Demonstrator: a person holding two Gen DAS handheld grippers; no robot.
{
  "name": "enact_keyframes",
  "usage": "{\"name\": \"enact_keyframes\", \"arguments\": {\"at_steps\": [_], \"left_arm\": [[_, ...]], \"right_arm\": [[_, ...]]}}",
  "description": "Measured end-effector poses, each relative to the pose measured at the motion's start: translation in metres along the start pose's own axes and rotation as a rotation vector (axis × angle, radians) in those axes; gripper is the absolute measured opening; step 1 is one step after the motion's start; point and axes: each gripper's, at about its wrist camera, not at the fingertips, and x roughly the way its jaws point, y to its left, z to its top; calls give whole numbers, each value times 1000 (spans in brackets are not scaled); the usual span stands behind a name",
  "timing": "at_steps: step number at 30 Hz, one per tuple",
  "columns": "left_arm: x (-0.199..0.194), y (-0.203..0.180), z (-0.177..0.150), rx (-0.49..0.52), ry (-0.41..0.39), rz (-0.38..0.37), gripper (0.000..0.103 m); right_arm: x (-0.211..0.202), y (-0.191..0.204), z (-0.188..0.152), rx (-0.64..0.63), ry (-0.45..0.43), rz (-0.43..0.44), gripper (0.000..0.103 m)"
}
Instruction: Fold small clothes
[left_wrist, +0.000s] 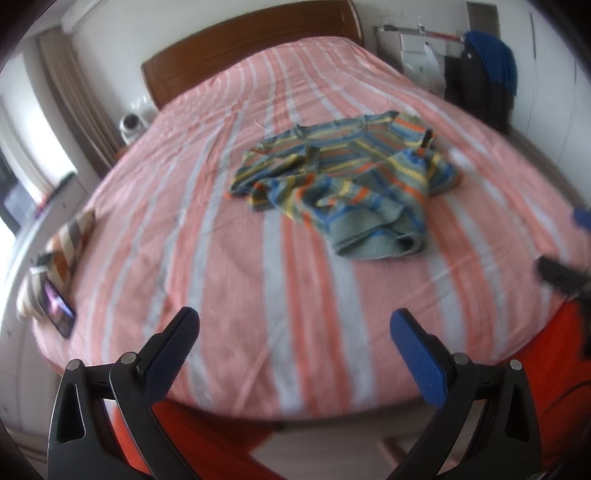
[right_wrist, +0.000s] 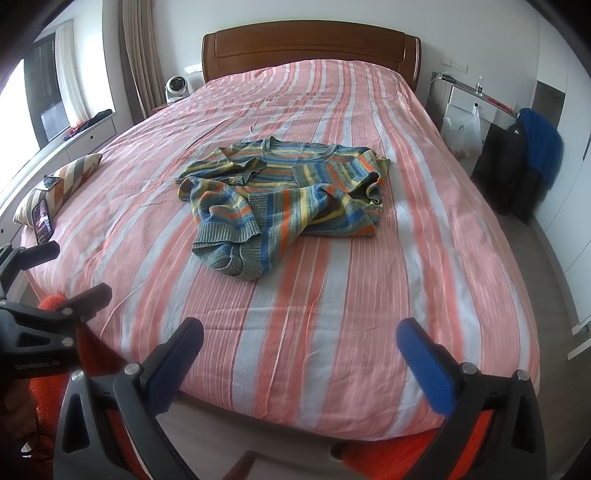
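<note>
Blue-padded jaws wide apart, both grippers (left_wrist: 291, 332) (right_wrist: 299, 341) empty.

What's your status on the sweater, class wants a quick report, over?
Left gripper open, right gripper open, both empty. Striped sweater crumpled mid-bed, unfolded. Nothing between grippers and sweater.

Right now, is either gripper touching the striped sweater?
Apart. The right wrist view shows bare bedspread between the open right gripper, left gripper and striped sweater.

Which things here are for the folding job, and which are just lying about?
For the job: striped sweater, bed cover, left tongs, right tongs.
Lying about: striped pillow, phone, white fan, plastic bag, blue garment.
</note>
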Motion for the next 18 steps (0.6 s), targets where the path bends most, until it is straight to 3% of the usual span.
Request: {"name": "enact_keyframes", "arguments": {"at_steps": [5, 8, 12, 15, 17, 18], "left_arm": [[43, 24, 2, 7, 71, -76, 103], [65, 5, 19, 57, 92, -166, 103], [93, -27, 59, 71, 97, -301, 102], [116, -44, 89, 44, 111, -328, 101], [134, -47, 100, 9, 161, -353, 97], [143, -49, 102, -5, 192, -363, 84]], "right_arm": [[-2, -25, 1, 70, -3, -24, 103], [4, -47, -6, 138, 8, -90, 103], [16, -56, -14, 209, 65, -44, 103], [14, -48, -17, 187, 64, -18, 103], [10, -43, -19, 164, 57, -5, 103], [9, -42, -21, 156, 53, -2, 103]]}}
